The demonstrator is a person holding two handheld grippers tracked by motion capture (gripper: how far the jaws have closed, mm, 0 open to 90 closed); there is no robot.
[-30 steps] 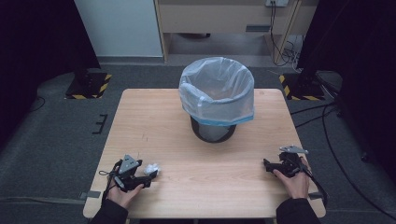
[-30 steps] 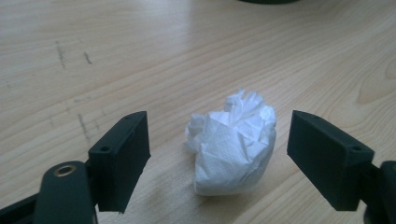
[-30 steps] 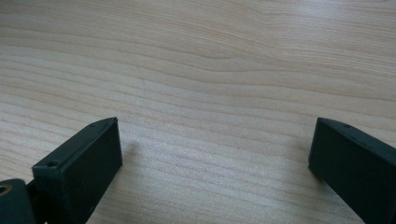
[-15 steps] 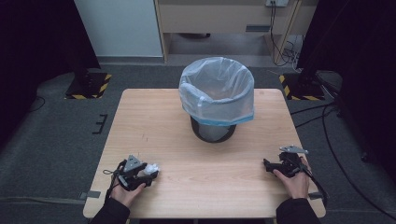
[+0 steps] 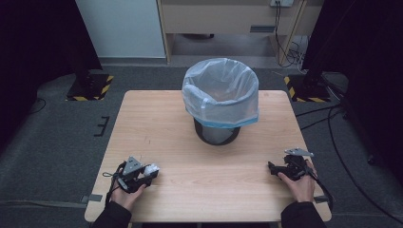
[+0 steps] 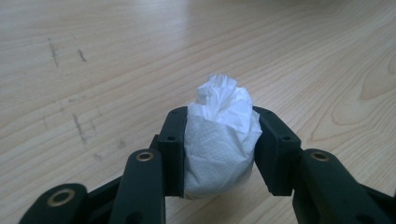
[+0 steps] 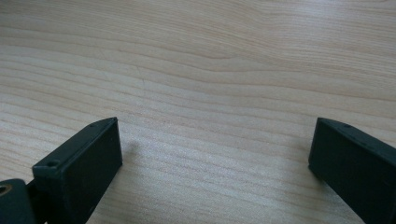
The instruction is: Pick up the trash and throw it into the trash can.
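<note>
A crumpled white paper tissue (image 6: pixel 219 140) sits squeezed between the two black jaws of my left gripper (image 6: pixel 220 156). In the high view that left gripper (image 5: pixel 148 172) is near the table's front left, low over the wood, the tissue (image 5: pixel 152 169) showing as a white lump at its tip. My right gripper (image 5: pixel 272 167) rests near the front right corner, and in the right gripper view it (image 7: pixel 215 154) stands open with bare wood between its jaws. A dark bin (image 5: pixel 217 134) lined with a pale translucent bag (image 5: pixel 221 92) stands at the table's middle back.
The wooden table (image 5: pixel 190 156) has bare surface between the two grippers and in front of the bin. Beyond it are grey carpet, two black stands with yellow-black striped bases (image 5: pixel 90 85), and cables (image 5: pixel 332 118) on the floor at right.
My left gripper with the tissue has shifted slightly right and forward on the table. The right gripper has stayed in place.
</note>
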